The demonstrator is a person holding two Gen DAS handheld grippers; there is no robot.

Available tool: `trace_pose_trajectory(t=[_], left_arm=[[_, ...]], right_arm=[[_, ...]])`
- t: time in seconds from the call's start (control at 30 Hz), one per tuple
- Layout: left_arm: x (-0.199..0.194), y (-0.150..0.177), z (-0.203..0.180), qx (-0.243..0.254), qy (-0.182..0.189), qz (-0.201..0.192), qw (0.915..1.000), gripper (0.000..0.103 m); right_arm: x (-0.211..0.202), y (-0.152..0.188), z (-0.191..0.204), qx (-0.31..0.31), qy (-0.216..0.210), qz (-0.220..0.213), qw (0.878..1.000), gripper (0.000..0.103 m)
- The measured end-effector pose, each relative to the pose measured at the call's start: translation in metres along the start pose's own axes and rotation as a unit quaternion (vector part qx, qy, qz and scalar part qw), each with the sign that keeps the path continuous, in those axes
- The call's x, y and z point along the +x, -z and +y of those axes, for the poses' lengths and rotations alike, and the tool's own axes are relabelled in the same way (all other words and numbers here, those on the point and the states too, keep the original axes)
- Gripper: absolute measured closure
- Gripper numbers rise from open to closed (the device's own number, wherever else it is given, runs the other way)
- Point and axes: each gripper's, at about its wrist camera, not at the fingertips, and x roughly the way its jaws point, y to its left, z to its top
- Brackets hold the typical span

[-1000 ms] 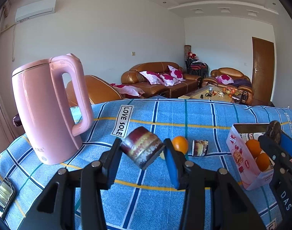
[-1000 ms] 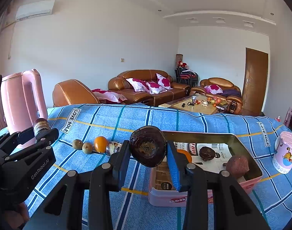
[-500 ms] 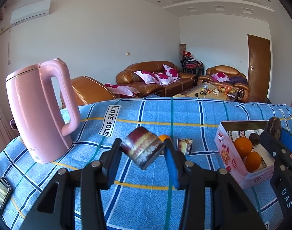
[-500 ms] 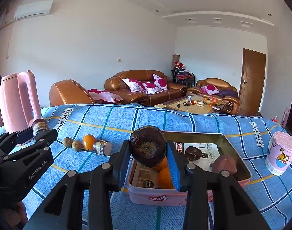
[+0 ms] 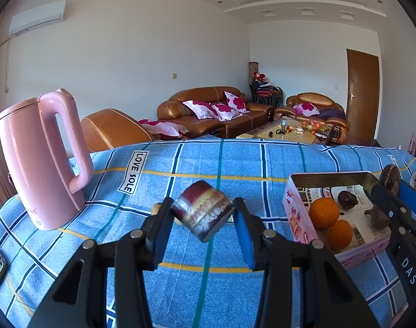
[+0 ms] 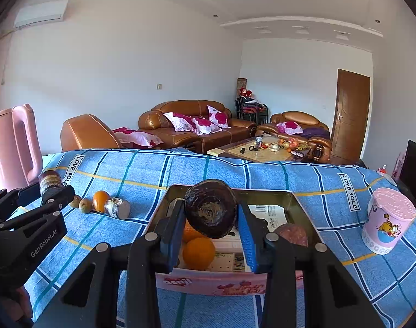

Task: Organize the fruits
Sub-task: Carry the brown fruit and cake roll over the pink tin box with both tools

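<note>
Over blue checked cloth — left claw grips a jar, right claw a dark fruit.

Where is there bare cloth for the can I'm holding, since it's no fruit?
Free: the cloth between the pink kettle and the tin box, and between the box and the pink cup. Crowded: the row of small fruits, orange and can left of the box, and inside the box.
</note>
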Motion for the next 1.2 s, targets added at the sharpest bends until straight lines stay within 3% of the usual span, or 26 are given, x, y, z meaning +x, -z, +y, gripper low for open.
trace_pose_trajectory(t=[0.8,1.2], left_arm=[[-0.011,-0.004,-0.055,0.017,0.045,-0.02,0.9986,0.057],[-0.004,-0.015,-0.106,0.026,0.109,-0.017,0.9936,0.057]], right_arm=[[0.008,-0.002,-0.058,-0.002,0.039,-0.001,0.999,0.063],[0.018,-0.006,-0.101,0.021,0.081,0.001,0.997,0.063]])
